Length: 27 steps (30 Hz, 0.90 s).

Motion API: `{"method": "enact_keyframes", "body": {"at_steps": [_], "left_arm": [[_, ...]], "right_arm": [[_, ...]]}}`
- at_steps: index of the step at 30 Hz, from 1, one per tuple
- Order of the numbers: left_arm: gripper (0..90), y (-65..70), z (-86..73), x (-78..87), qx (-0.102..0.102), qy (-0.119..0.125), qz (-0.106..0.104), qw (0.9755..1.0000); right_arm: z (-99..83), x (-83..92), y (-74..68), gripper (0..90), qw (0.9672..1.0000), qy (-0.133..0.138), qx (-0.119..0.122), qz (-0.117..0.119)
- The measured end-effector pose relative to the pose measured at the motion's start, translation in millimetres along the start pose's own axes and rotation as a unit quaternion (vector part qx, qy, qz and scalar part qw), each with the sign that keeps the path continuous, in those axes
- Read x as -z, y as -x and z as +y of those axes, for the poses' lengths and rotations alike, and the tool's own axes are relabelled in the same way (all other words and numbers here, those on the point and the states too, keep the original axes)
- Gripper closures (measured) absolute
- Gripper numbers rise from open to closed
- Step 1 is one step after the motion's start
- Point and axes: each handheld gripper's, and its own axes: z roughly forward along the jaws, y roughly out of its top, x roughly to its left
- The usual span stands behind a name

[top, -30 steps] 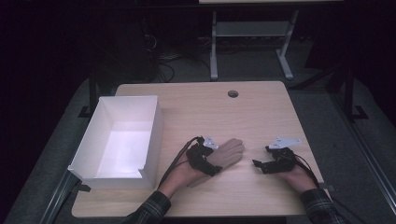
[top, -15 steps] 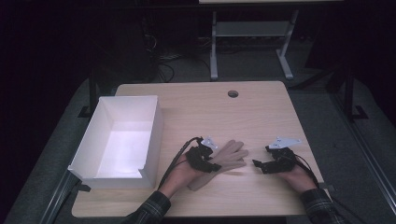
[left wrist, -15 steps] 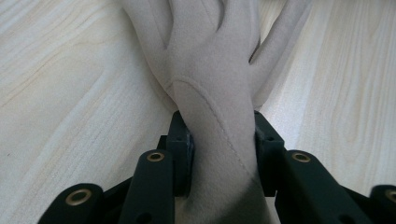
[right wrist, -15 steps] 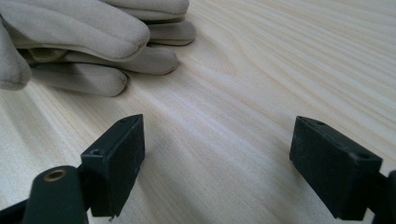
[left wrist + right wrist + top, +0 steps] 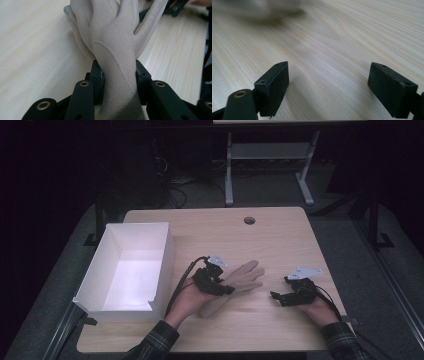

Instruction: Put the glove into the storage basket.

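Observation:
A beige glove lies at the middle of the wooden table, fingers pointing right. My left gripper is shut on its cuff; the jaws have just been closing with the glove between them. In the left gripper view the black pads squeeze the glove from both sides, and its cuff end is raised off the table. To the right, my right gripper rests low over the table, open with bare wood between its jaws. The glove is a blur at the top of the right gripper view.
A white open box stands at the table's left side, close to my left forearm. A round cable hole sits near the far edge. Beyond the table are a metal stand and cables on a dark floor.
My left gripper has closed on the glove's cuff and risen a little, lifting that end off the table. The right gripper has stayed in place.

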Motion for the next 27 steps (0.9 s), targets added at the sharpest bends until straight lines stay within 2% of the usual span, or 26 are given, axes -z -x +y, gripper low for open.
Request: {"method": "enact_keyframes", "body": {"at_steps": [1,2,8,12,15,20,24,27], "left_arm": [[67.5,0.3,3.5,6.2,-0.004,-0.001,0.003,1.0],[67.5,1.6,6.6,11.2,0.004,0.006,0.004,1.0],[67.5,1.7,22.5,41.9,0.006,0.012,0.014,0.9998],[67.5,-1.6,30.0,62.4,0.004,0.014,0.022,0.9997],[67.5,-5.8,33.6,77.6,0.011,0.019,0.028,0.9994],[67.5,-13.3,35.4,102.7,0.016,0.021,0.043,0.9987],[67.5,-20.5,32.5,122.9,0.022,0.032,0.058,0.9976],[67.5,-26.4,27.2,136.1,0.034,0.046,0.068,0.996]], "right_arm": [[-0.1,0.1,0.3,16.8,1.0,-0.001,0.002,0.0],[0.0,0.0,0.0,16.8,1.0,0.0,0.0,0.0],[0.0,0.1,0.2,16.8,1.0,-0.001,0.001,0.0],[0.0,0.2,0.0,16.7,1.0,-0.001,0.0,0.0],[0.0,0.0,-0.1,16.8,1.0,0.0,-0.001,0.0],[0.0,0.1,0.3,16.7,1.0,-0.001,0.002,0.0],[0.0,0.1,0.2,16.8,1.0,-0.001,0.001,0.0],[0.0,0.0,0.0,16.8,1.0,0.0,0.0,0.0]]}}
